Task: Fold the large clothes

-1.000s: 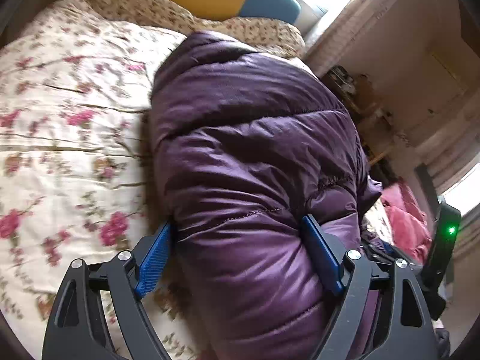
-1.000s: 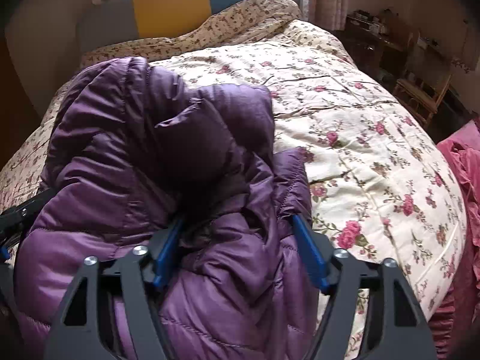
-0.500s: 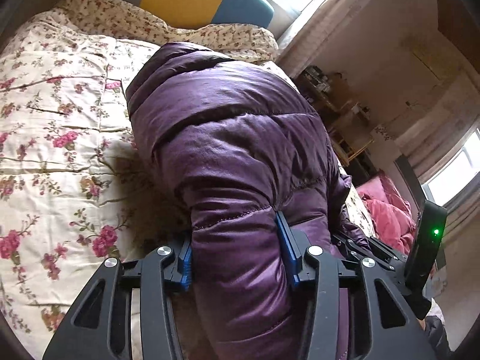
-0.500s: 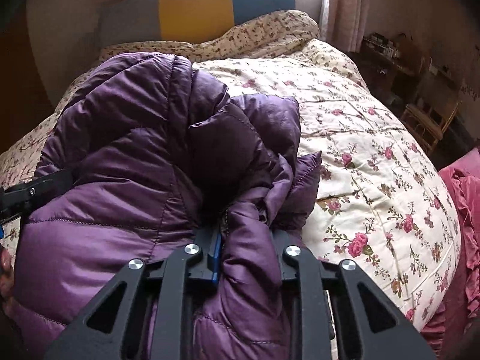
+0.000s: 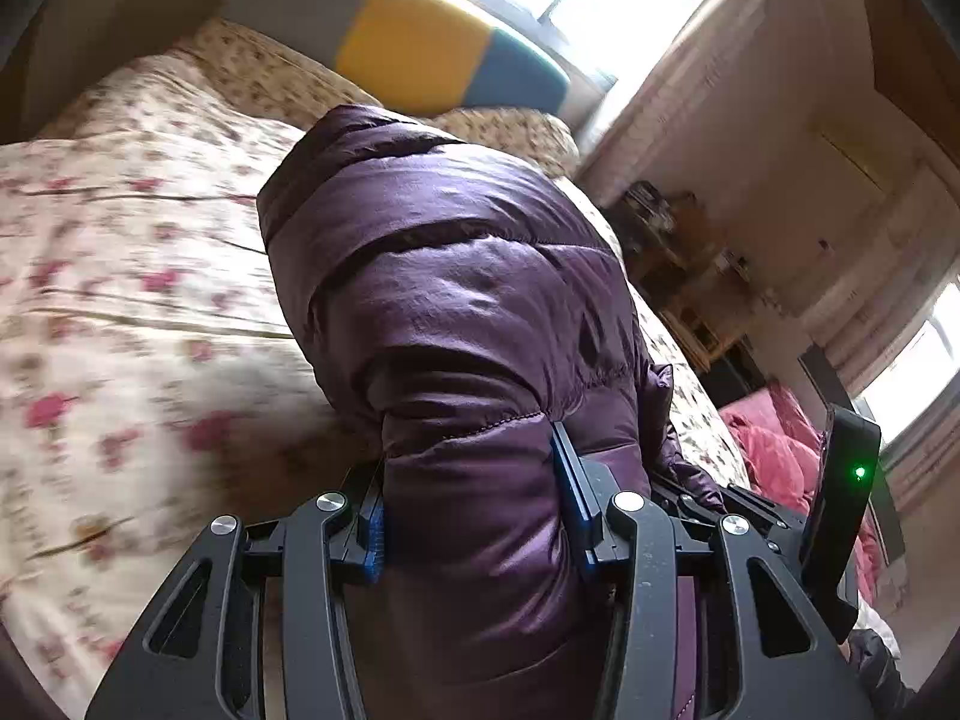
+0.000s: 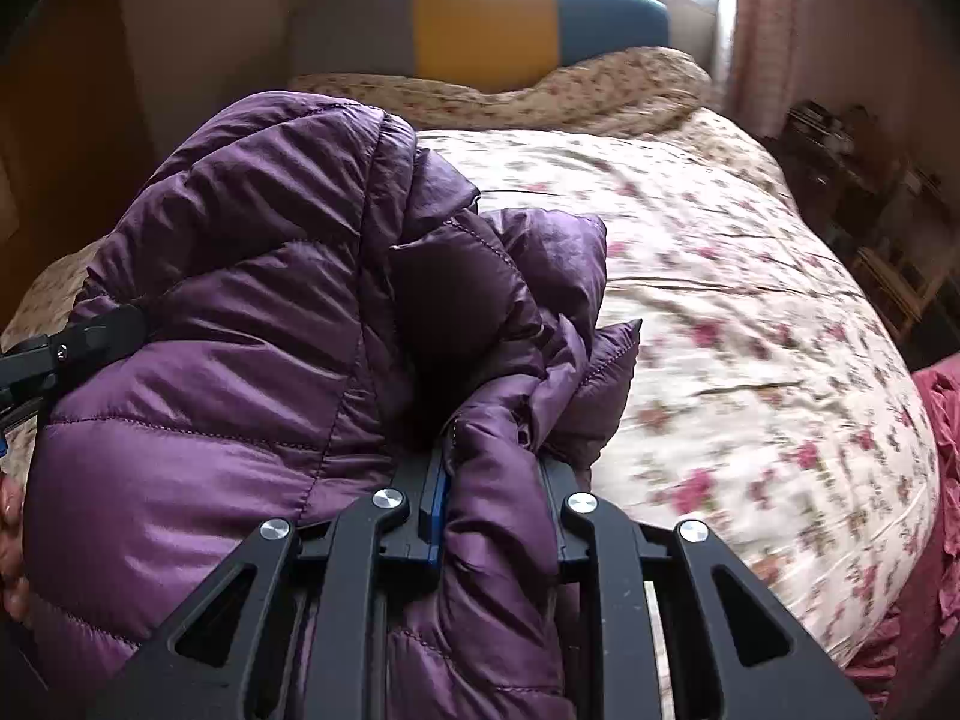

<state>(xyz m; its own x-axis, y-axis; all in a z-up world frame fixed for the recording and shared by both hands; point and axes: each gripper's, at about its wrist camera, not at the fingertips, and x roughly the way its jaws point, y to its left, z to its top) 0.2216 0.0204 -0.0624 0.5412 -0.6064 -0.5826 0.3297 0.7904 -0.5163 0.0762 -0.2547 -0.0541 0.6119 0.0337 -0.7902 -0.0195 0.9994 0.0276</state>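
Note:
A puffy purple quilted jacket [image 5: 456,312] lies bunched on the floral bed cover [image 5: 132,300] and is lifted at its near end. My left gripper [image 5: 468,510] is shut on a thick padded fold of it, the blue pads pressing in from both sides. In the right wrist view the same jacket [image 6: 240,330] fills the left half. My right gripper [image 6: 492,498] is shut on a narrower crumpled edge of it. The left gripper's tip [image 6: 90,336] shows at the jacket's far left side.
A grey, yellow and blue headboard [image 6: 480,36] stands at the bed's far end below a bright window. A pink cloth [image 6: 942,480] hangs at the bed's right side. Dark shelving and a wooden chair [image 6: 888,264] stand along the right wall. Floral cover [image 6: 750,360] lies bare right of the jacket.
Both grippers closed onto the jacket, the left on a thick fold and the right on a thin edge. Both then rose and moved, lifting the jacket's near end off the cover.

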